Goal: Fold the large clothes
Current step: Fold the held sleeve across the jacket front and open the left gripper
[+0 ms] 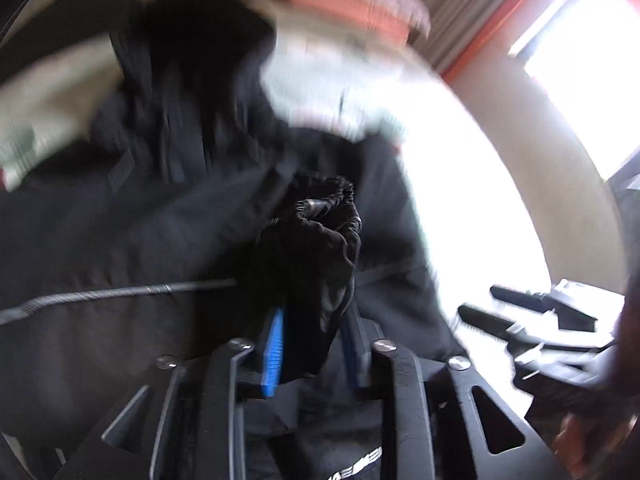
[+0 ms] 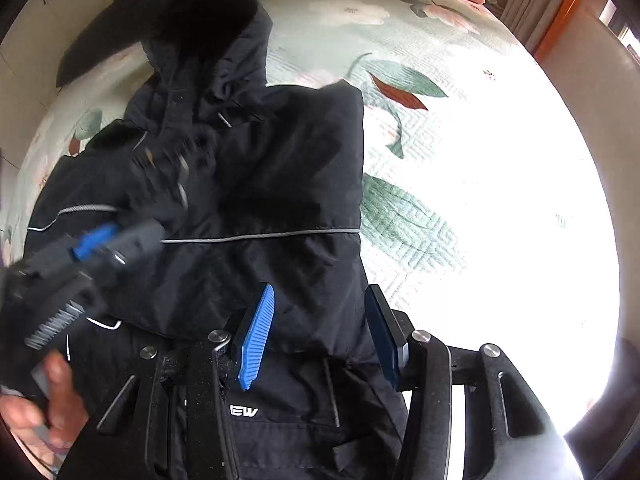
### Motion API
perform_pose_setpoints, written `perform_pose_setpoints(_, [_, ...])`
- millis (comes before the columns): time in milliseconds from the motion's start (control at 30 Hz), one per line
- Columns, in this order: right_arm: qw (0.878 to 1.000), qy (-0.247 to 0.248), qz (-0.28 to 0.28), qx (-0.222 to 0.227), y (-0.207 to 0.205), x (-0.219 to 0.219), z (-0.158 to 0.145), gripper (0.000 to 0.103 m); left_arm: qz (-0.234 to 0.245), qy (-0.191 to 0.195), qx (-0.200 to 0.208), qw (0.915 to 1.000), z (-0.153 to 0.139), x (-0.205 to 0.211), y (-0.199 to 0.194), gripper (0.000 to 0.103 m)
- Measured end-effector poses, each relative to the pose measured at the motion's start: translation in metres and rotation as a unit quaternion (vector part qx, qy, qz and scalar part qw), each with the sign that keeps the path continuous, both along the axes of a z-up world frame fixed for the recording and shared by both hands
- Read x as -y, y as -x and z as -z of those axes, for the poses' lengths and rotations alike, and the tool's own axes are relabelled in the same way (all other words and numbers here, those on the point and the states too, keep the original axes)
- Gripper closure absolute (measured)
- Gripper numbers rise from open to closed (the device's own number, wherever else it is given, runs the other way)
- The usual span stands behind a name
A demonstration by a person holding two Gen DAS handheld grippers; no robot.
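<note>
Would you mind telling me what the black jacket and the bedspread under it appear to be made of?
The black jacket looks like a matte synthetic shell, probably nylon or polyester: it creases softly, shows little shine and carries thin grey, possibly reflective piping. The bedspread looks like quilted cotton or a cotton blend, given its stitched geometric texture and printed leaves. The left gripper is shut on a bunch of the jacket fabric.

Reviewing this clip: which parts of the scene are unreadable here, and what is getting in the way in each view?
- Left wrist view: the bunched cuff of the black jacket covers the left gripper's fingertips.
- Left wrist view: motion blur smears the hood and the bedspread.
- Right wrist view: glare whitens the bedspread's right side.
- Right wrist view: the white lettering is partly hidden behind the right gripper.
- Right wrist view: the jacket hem is cut off by the bottom edge.
</note>
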State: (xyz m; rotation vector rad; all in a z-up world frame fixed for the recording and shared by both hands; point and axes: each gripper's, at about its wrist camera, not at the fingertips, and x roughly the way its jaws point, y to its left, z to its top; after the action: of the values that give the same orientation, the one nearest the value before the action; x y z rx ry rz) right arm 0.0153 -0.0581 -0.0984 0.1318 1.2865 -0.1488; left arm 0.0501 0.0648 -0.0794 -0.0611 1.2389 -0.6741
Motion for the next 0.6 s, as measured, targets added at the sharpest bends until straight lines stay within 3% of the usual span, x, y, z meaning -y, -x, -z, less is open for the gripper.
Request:
perform_pose_setpoints(100, [0.999,-0.049,-0.008,0.004,-0.005,0.002,0.005,0.051,0.013,0.012,-0.043,0.9989,0.016,-0.007,0.004,0.066])
perform_pose_setpoints(233, [0.992,-0.122,-0.024,0.01,-0.018,-0.005,0.003,0.049,0.016,0.104,-0.106,0.9889,-0.003,-0.039,0.014,0.028])
perform_pose_setpoints(300, [0.987,-0.157,-0.03,0.014,-0.025,-0.011,0.001,0.049,0.01,0.119,-0.105,0.9873,-0.016,-0.056,0.023,0.026])
perform_pose_setpoints(367, [0.984,-0.174,-0.031,0.01,-0.031,-0.017,0.004,0.049,-0.007,0.105,-0.094,0.9901,-0.026,-0.074,0.031,0.026])
perform_pose_setpoints(600, [0.977,-0.209,-0.012,-0.027,-0.052,-0.034,0.051,0.047,-0.125,0.092,-0.092,0.9837,-0.023,-0.171,0.026,0.026])
